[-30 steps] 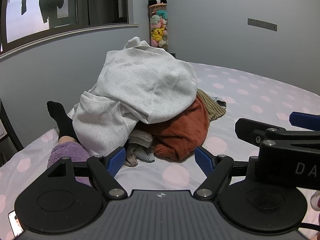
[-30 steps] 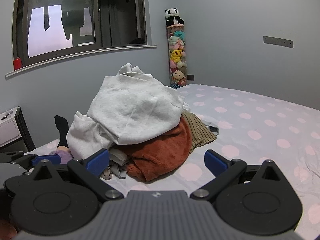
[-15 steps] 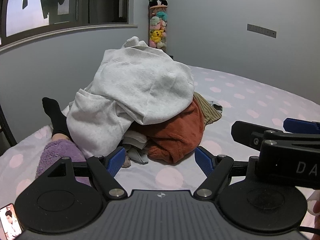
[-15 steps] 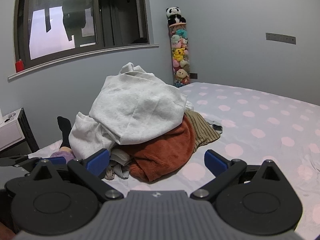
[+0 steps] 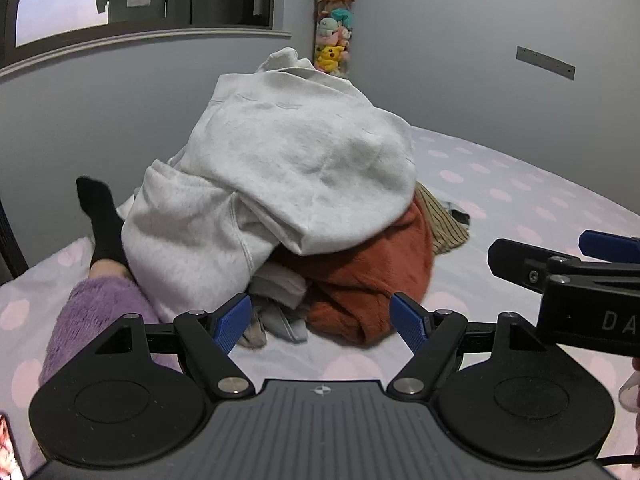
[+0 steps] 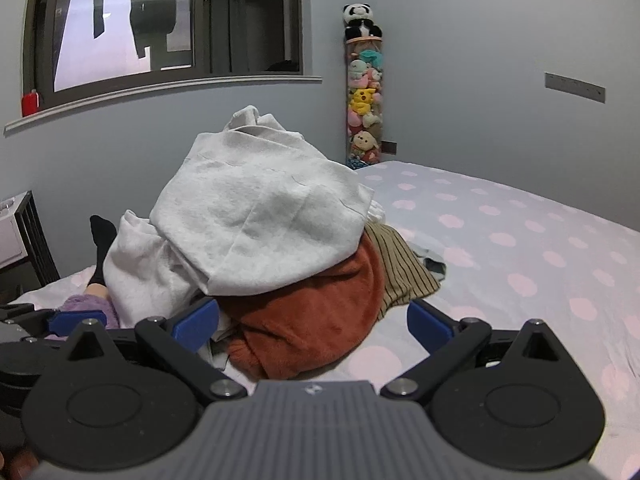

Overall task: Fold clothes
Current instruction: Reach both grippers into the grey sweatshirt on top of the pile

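Left wrist view: You hold the left gripper (image 5: 320, 322) low over the polka-dot bedsheet (image 5: 520, 184), its blue pads spread wide with nothing between them.
Clothes pile: The heap (image 5: 288, 216) sits just beyond the pads, resting on the bedsheet: a pale grey sweatshirt (image 5: 296, 160) draped on top, a rust-orange fleece (image 5: 372, 280) under it, a striped garment (image 5: 444, 220) poking out on the far side.
Relation to jaws: The small grey scraps (image 5: 280, 320) at the foot of the heap lie nearest your left pad; nothing touches either pad.
Also in frame: The right gripper (image 5: 568, 268) enters from the right edge; a leg in a black sock (image 5: 100, 216) and a purple fuzzy trouser leg (image 5: 96, 312) lie left of the heap.

Right wrist view: Your right gripper (image 6: 312, 324) likewise stands agape and empty, aimed at the same heap (image 6: 260, 240).
Relation to jaws: The rust-orange fleece (image 6: 316, 320) appears between the spread pads in this view, close to them, though contact cannot be confirmed.
Backdrop: A tube of plush toys (image 6: 364, 92) stands in the far corner.

Step in hand: By the look of it, the approach; no garment is yet pulled from the heap or folded.
Next move calls for: Likely pinching one garment's edge, the top sweatshirt being freest, and drawing it onto bare bedsheet to spread flat.
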### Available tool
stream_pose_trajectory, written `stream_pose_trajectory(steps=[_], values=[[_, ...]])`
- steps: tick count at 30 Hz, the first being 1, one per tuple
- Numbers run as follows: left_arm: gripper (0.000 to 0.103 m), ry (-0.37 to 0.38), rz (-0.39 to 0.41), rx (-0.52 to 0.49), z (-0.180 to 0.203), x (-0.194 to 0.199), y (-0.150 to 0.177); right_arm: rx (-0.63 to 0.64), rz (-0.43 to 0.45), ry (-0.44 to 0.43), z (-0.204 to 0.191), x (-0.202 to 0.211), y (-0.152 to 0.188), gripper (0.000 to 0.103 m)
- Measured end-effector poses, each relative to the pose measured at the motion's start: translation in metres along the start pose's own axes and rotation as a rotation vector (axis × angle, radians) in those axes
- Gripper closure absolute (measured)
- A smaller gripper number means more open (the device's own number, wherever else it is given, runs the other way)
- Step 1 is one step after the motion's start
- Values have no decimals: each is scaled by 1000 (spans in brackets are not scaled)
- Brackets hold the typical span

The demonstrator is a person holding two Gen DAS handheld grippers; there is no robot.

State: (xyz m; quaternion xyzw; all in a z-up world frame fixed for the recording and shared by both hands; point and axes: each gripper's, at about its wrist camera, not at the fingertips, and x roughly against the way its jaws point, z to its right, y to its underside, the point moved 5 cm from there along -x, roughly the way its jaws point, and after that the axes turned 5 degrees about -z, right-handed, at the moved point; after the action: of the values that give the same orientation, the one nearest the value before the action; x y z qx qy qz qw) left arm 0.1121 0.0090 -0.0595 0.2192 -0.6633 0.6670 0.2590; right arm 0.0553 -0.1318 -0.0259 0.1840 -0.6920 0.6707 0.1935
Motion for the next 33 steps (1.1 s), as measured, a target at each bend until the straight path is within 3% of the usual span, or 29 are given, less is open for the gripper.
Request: stream_pose_trajectory(steps=[13, 14, 16, 19, 21, 24, 29, 33], values=[[43, 3, -40, -7, -36, -94, -42, 84, -61, -62, -7, -113, -29, 6], [44, 0, -33, 4, -40, -99, -45, 92, -67, -65, -9, -121, -30, 7], [44, 2, -25, 40, -49, -108, -49, 103, -74, -73, -14, -136, -32, 20], [44, 12, -14, 103, -62, -120, -51, 101, -92, -91, -20, -162, -34, 22], [52, 27, 1, 138, -65, -124, -50, 82, -103, -115, -24, -175, -36, 22], [66, 32, 19, 153, -68, -127, -50, 95, -116, -151, -35, -187, -34, 32], [70, 63, 43, 175, -76, -119, -48, 73, -155, -201, -42, -191, -24, 32], [80, 75, 70, 166, -79, -107, -44, 154, -136, -234, -64, -181, -19, 28]])
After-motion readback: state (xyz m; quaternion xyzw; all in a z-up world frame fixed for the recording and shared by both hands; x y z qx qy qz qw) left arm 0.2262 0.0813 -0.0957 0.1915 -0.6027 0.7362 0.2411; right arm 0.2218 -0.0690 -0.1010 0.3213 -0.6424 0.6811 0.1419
